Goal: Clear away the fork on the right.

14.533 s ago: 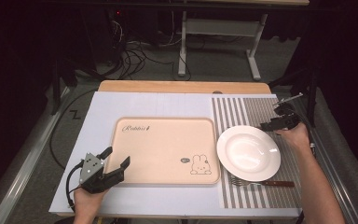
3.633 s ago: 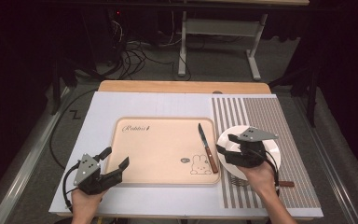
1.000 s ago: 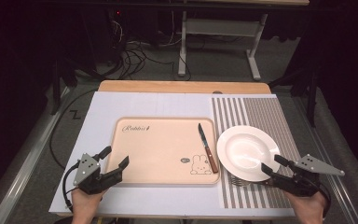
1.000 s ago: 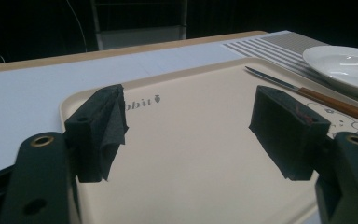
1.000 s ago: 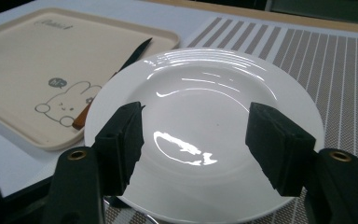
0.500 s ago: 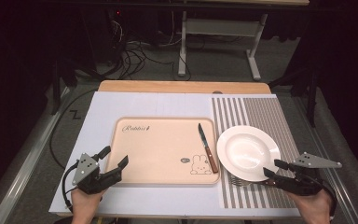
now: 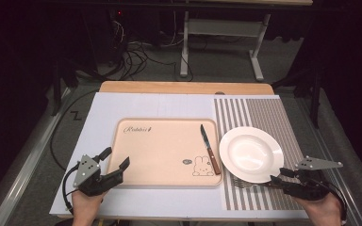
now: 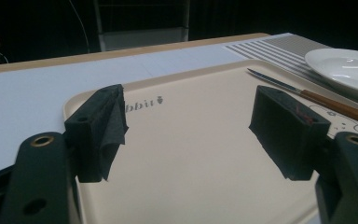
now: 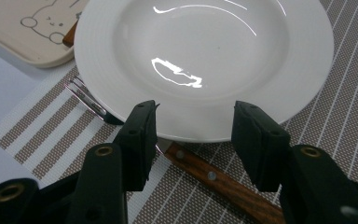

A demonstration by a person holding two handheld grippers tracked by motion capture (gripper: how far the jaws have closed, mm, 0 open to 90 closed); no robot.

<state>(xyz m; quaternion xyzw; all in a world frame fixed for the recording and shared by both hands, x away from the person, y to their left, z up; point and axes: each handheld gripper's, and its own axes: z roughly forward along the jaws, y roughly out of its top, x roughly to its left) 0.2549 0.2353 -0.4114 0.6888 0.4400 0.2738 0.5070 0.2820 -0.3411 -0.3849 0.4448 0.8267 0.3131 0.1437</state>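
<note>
A white plate (image 7: 250,153) sits on the striped mat (image 7: 273,113), right of the beige tray (image 7: 165,150). A fork lies under the plate's near edge, its tines (image 9: 86,98) poking out to the left and its wooden handle (image 9: 219,182) toward me. My right gripper (image 7: 277,176) hovers at that near edge. Its jaws have just been closing and stand open astride the plate rim (image 9: 193,133) and the fork handle, pads touching neither. A wooden-handled knife (image 7: 209,149) rests on the tray's right side. My left gripper (image 7: 116,157) is open at the tray's near left corner, nothing between its jaws.
The mat and tray lie on a white board (image 7: 99,122) over a wooden tabletop (image 7: 184,87). Beyond the far edge are a dark floor, cables (image 7: 136,52) and a metal stand (image 7: 217,28). From the left gripper view the knife (image 8: 307,93) and plate (image 8: 345,65) lie far right.
The knife, absent at first, now lies on the tray. My right gripper came from over the plate to its near edge, and its jaws have narrowed over the last second. The left gripper stayed put.
</note>
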